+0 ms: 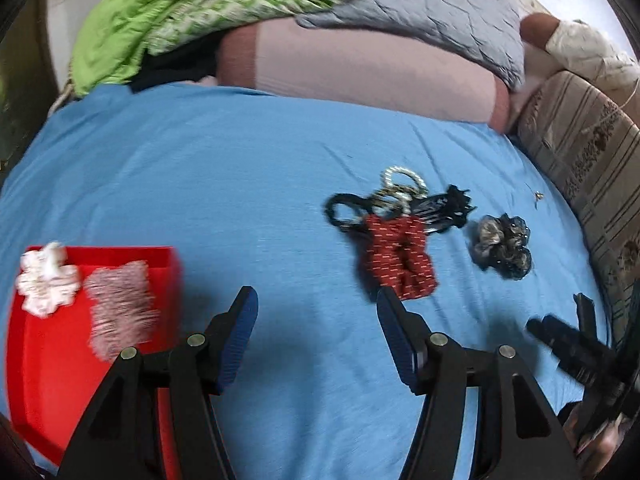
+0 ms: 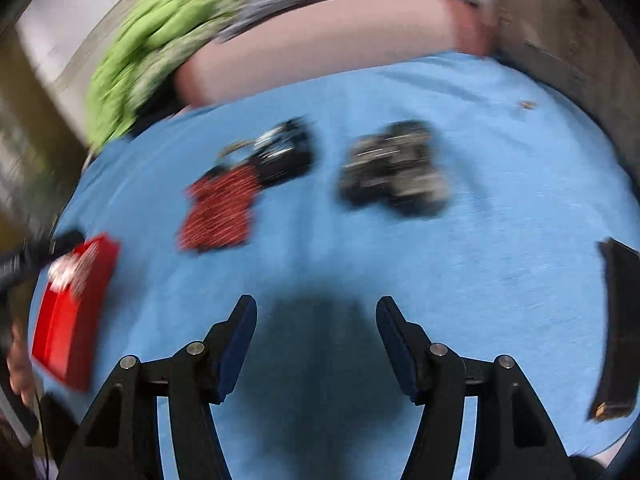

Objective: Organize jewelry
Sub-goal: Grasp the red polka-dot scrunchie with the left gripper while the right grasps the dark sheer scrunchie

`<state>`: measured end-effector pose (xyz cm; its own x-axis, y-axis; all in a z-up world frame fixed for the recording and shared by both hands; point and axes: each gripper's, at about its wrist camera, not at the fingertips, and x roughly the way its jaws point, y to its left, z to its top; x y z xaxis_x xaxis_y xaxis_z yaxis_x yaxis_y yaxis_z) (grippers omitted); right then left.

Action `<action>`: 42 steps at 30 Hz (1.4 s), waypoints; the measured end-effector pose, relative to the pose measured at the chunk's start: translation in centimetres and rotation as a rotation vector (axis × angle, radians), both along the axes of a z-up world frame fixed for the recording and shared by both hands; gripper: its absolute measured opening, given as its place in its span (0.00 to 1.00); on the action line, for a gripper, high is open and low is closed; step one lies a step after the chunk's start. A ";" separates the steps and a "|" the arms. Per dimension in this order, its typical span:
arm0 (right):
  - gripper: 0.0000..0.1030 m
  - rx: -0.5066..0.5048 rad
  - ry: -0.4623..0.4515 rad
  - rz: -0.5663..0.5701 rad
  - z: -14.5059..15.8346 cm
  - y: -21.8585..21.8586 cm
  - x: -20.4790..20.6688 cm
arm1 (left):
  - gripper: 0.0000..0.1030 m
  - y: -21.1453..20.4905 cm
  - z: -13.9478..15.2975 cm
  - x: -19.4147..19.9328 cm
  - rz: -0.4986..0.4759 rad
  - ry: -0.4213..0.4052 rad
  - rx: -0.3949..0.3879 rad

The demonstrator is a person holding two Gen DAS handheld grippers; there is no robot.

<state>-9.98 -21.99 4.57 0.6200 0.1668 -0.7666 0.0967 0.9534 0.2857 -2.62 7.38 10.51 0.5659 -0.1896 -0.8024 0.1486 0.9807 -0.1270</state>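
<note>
A red box [image 1: 48,360] sits on the blue sheet at the left and holds a white flower scrunchie [image 1: 46,280] and a pink patterned scrunchie [image 1: 120,312]. A red scrunchie [image 1: 400,256], a black hair tie [image 1: 346,208], a pearl bracelet [image 1: 402,178], a black clip [image 1: 444,206] and a grey-black scrunchie [image 1: 502,246] lie in a cluster ahead. My left gripper [image 1: 318,300] is open and empty, just short of the red scrunchie. My right gripper [image 2: 316,308] is open and empty, short of the red scrunchie [image 2: 220,208] and the grey-black scrunchie [image 2: 394,168]. The right wrist view is blurred.
A pink bolster [image 1: 360,68], a green quilt [image 1: 180,12] and a grey quilt [image 1: 440,8] lie at the bed's far side. A striped cushion [image 1: 580,152] borders the right. A black flat object [image 2: 622,332] lies at the right. The red box [image 2: 72,308] also shows there.
</note>
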 end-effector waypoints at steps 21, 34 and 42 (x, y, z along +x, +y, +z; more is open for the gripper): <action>0.73 0.032 -0.089 -0.070 -2.0 -4.9 9.4 | 0.59 -6.9 -7.8 8.0 -0.048 0.142 0.003; 0.18 0.077 -0.085 -0.051 -2.6 -5.2 9.3 | 0.08 -7.7 -6.8 6.6 -0.065 0.152 -0.016; 0.10 0.059 -0.090 -0.063 -1.7 -4.5 7.1 | 0.08 -6.6 -3.4 2.4 -0.088 0.100 -0.037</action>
<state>-2.87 -26.51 2.91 0.6965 0.1688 -0.6974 0.1269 0.9276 0.3513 -0.19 0.75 7.14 0.4630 -0.2653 -0.8458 0.2185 0.9589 -0.1811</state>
